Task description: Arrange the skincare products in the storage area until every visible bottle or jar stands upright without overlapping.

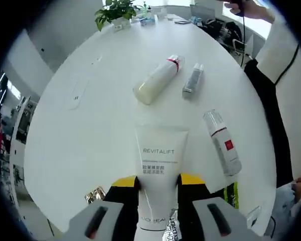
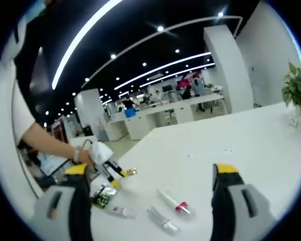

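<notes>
While the left tongs [image 1: 159, 187] grip the white Revitalift tube [image 1: 159, 165] just above its cap end, with its broad crimped end pointing away over the white worktop [image 1: 90, 130], the step in hand looks like standing this tube upright on its cap. To do it well, I would turn it cap-down, lower it onto bare worktop well apart from the others, and let go only once it is steady. Ahead lie a cream bottle with a red collar [image 1: 158, 79], a slim grey tube [image 1: 193, 80] near it, and a white bottle with a red label [image 1: 222, 141], all on their sides and waiting. In the right gripper view the right tongs [image 2: 151, 183] hang open and empty above the worktop, with the left tongs [image 2: 110, 173] small in the distance.
</notes>
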`<state>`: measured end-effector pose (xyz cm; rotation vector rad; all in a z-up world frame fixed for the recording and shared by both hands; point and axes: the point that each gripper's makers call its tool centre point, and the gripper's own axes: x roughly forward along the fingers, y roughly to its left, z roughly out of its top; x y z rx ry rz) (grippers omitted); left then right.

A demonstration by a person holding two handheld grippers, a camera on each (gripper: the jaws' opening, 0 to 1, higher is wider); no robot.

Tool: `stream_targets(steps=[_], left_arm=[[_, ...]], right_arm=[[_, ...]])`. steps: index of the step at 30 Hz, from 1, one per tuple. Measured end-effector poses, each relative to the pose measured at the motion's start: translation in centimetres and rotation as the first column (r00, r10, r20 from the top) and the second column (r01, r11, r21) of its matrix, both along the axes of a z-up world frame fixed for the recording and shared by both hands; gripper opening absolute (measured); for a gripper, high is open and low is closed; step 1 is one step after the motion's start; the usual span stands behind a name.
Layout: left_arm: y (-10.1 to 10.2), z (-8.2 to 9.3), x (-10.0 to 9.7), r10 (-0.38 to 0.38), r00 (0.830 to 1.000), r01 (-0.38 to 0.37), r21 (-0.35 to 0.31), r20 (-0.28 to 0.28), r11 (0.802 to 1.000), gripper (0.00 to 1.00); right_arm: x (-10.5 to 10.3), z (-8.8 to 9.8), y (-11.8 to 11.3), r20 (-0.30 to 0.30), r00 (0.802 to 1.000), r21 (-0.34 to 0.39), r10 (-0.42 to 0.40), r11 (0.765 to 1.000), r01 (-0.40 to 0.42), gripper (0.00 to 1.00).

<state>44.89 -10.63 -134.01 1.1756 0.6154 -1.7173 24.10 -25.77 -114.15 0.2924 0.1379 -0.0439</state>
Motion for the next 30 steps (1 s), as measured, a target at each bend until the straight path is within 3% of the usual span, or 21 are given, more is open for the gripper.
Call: stream_targets(steps=[5,8,15,19,21,23,27,28,29,30], left_arm=[[0.7,1.4,-1.1,0.090,0.996,-0.090,-0.032,-0.003,0.995,0.27],[0.9,2.6,-2.9,0.140,0.989,-0.143,-0.076,-0.040,0.987,0.27],[1.0,5.7,-6.5,0.259,0.956,-0.281,-0.183,-0.137,0.942,0.27],[1.4,7.9,-8.7,0.329,0.918,-0.380,-0.249,-0.222,0.891,0.27],[1.6,9.4,-9.9,0.387,0.876,-0.463,-0.284,-0.287,0.840,0.27],[1.5,11.2,-11.8,0.399,0.843,-0.515,-0.327,-0.362,0.792,0.27],[1.3,13.5,-15.3,0.382,0.791,-0.571,-0.352,-0.479,0.741,0.27],[1.1,14.0,-16.1,0.371,0.770,-0.588,-0.352,-0.519,0.728,0.27],[0.9,14.6,-16.8,0.364,0.737,-0.617,-0.345,-0.570,0.707,0.27],[0.9,15.1,-17.9,0.331,0.718,-0.620,-0.346,-0.612,0.704,0.27]], right_arm=[[0.3,0.8,1.0,0.026,0.999,-0.015,0.024,1.000,-0.024,0.99],[0.2,0.9,1.7,0.039,0.999,-0.011,0.036,0.999,-0.035,0.99],[0.6,0.1,4.9,0.025,0.991,0.021,0.129,0.991,-0.129,0.99],[1.2,-0.1,7.3,0.011,0.977,0.031,0.211,0.977,-0.211,0.99],[1.5,-0.1,8.1,0.010,0.972,0.033,0.234,0.972,-0.234,0.99],[1.8,-0.1,8.9,0.010,0.967,0.050,0.255,0.965,-0.256,0.97],[2.5,-0.3,11.1,0.015,0.954,0.085,0.298,0.951,-0.298,0.96],[2.5,-0.3,11.4,0.014,0.952,0.089,0.306,0.948,-0.306,0.95],[2.7,-0.4,12.3,0.008,0.945,0.102,0.328,0.939,-0.327,0.94],[2.9,-0.4,13.0,0.011,0.940,0.116,0.342,0.933,-0.341,0.94]])
